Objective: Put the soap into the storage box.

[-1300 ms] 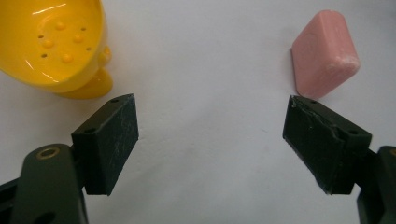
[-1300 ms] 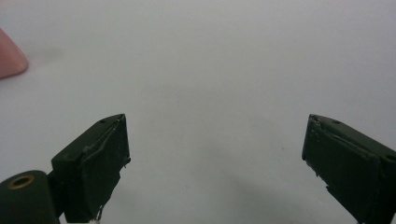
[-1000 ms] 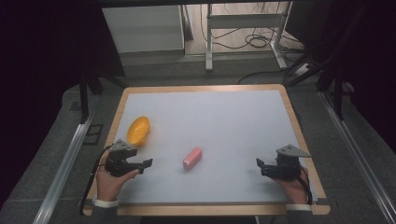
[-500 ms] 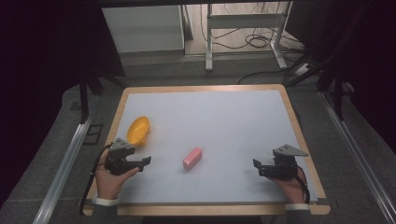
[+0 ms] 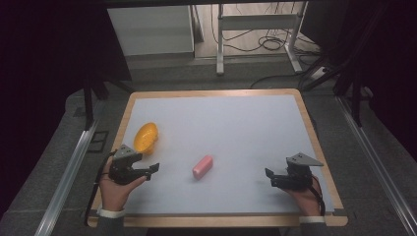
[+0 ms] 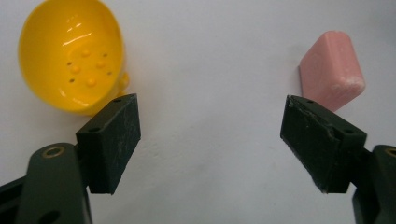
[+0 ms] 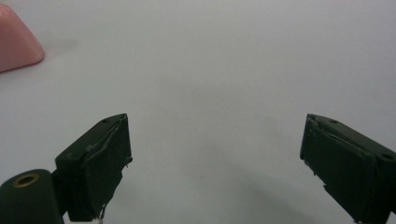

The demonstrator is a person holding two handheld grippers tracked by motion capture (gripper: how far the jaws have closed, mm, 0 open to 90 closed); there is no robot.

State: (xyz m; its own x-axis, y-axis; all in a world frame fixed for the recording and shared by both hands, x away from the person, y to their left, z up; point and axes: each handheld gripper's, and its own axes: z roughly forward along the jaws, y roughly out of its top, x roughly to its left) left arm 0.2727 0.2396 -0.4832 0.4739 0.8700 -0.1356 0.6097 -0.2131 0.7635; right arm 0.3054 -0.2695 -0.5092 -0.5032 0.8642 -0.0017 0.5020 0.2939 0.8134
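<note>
We record the counter with two loose items on it: a pink block lying near the centre, slightly toward the person's edge, and a yellow bowl at the left side. The left tongs rest on the counter at the near-left corner, pointing toward the block; in the high view the block lies at roughly three o'clock from their tips, near but not touching. In the left gripper view the same block sits past the right-hand jaw at about one o'clock, outside the gap, and the bowl sits past the left-hand jaw at eleven o'clock. The left jaws have just been closing slightly, yet they stand wide apart with nothing between them. The right tongs are likewise released and hold nothing; from them the block lies at about nine o'clock, farther off than from the left pair. We judge the left hand the nearer. The block's long axis runs from seven to one o'clock in the high view. The bowl lies tipped on its side, its hollow showing small bumps and dots; it contains nothing.
</note>
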